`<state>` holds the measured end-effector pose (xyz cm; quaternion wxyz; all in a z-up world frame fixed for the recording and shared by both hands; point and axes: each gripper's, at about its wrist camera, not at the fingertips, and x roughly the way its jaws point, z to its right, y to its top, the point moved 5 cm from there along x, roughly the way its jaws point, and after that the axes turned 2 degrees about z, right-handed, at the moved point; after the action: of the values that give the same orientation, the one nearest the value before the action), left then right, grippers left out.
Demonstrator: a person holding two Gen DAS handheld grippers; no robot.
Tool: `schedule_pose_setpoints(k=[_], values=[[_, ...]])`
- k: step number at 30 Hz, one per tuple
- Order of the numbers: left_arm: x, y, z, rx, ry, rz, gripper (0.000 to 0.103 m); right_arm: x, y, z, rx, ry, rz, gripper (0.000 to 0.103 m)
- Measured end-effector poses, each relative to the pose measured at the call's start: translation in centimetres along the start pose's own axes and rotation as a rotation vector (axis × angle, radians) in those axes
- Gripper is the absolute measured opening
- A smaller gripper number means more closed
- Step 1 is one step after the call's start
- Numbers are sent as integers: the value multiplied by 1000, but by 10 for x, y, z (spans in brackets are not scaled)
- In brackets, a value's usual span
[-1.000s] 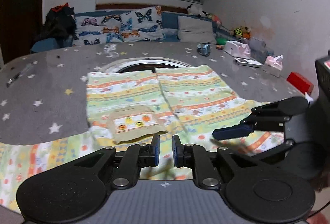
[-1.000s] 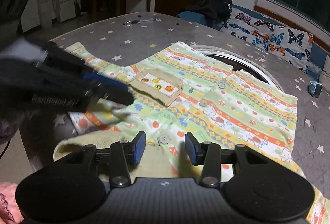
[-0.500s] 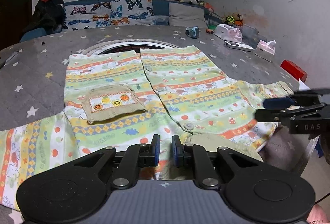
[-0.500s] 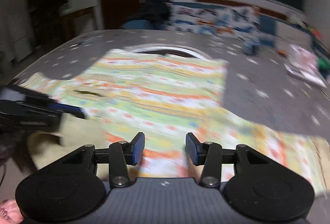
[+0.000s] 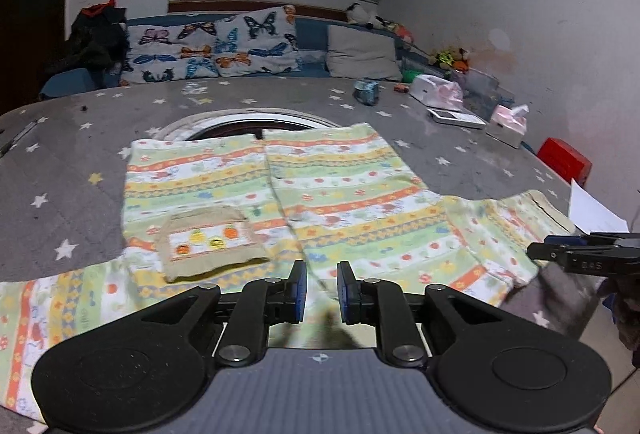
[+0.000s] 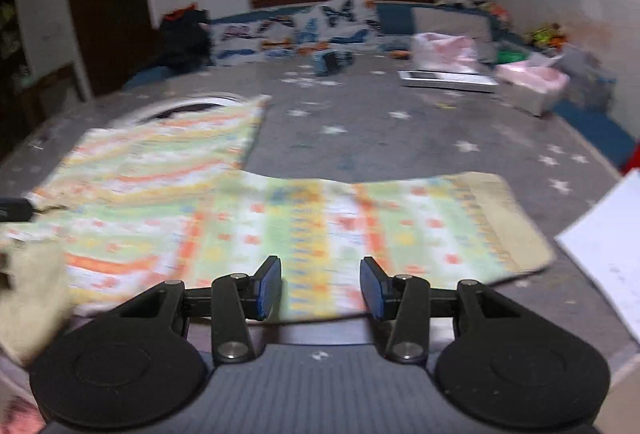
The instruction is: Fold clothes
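Shirt (image 5: 344, 202) lay flat, unfolded, on desk (image 5: 60, 170); no fold made. Left gripper (image 5: 322, 292) narrowly parted, empty. Right gripper (image 6: 320, 288) open, empty, above sleeve (image 6: 400, 234) toward 3 o'clock.

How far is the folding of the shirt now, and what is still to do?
Done: the striped shirt lies spread flat on the star-patterned table, front up, both sleeves out. In hand: nothing is gripped; the left hand-held gripper is slightly open near the collar, and the right hand-held gripper is open over the right sleeve. Left: no fold is visible yet, so all folds remain.
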<state>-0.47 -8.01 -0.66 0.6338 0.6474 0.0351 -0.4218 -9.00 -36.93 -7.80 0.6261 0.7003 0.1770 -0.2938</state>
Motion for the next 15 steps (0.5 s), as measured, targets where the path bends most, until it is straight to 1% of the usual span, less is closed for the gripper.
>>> schedule_pose_setpoints(k=[2,4,10,12,15], values=[[3,-1,8,14,-10,-9,18,-2,-1,15,12,-40,8,43],[7,-2,15,24,-23,-18,22,-4,0,31,30,-80,20,43],[13,-1,35,48,-56,-27,23,-3,6,81,82,-217,43,44],[15,-1,40,55,-63,-29,23,-1,5,92,100,-227,40,44],[17,0,47,65,-69,-33,25,2,3,99,128,-214,38,44]])
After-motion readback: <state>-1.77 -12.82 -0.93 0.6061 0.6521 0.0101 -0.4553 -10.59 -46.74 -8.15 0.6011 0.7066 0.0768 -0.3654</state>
